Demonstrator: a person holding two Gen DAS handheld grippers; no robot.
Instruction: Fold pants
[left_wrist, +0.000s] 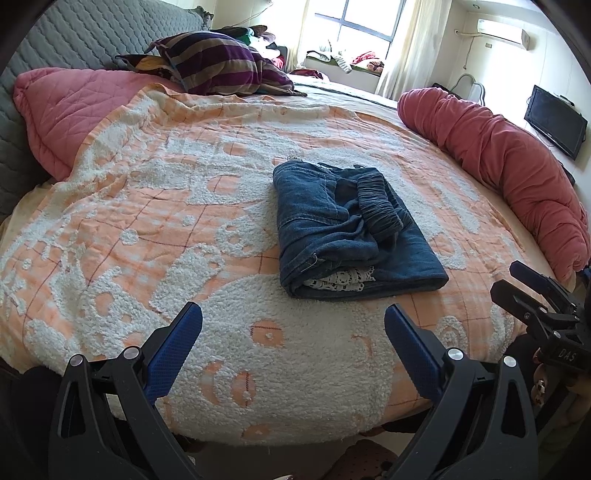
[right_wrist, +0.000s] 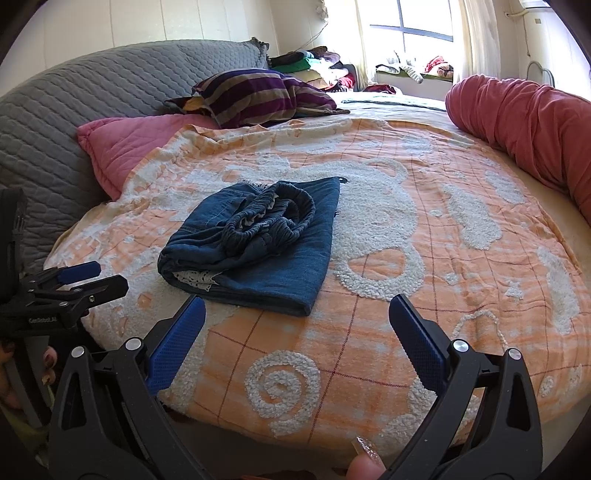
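Blue denim pants (left_wrist: 351, 229) lie folded into a compact bundle on the orange and white blanket (left_wrist: 184, 206), elastic waistband on top and a white lace trim showing at the near fold. My left gripper (left_wrist: 293, 332) is open, held back at the near bed edge, short of the bundle. My right gripper (right_wrist: 297, 325) is open too, its left pad just in front of the pants (right_wrist: 258, 251) without touching. Each gripper appears at the side of the other's view, the right gripper (left_wrist: 535, 295) and the left gripper (right_wrist: 81, 280).
Pink pillow (left_wrist: 70, 110) and striped pillow (left_wrist: 221, 66) lie at the head by the grey quilted headboard (left_wrist: 74, 40). A rolled red duvet (left_wrist: 509, 170) runs along the far right edge. A finger (right_wrist: 365, 465) shows at the bottom. A television (left_wrist: 554, 122) hangs on the wall.
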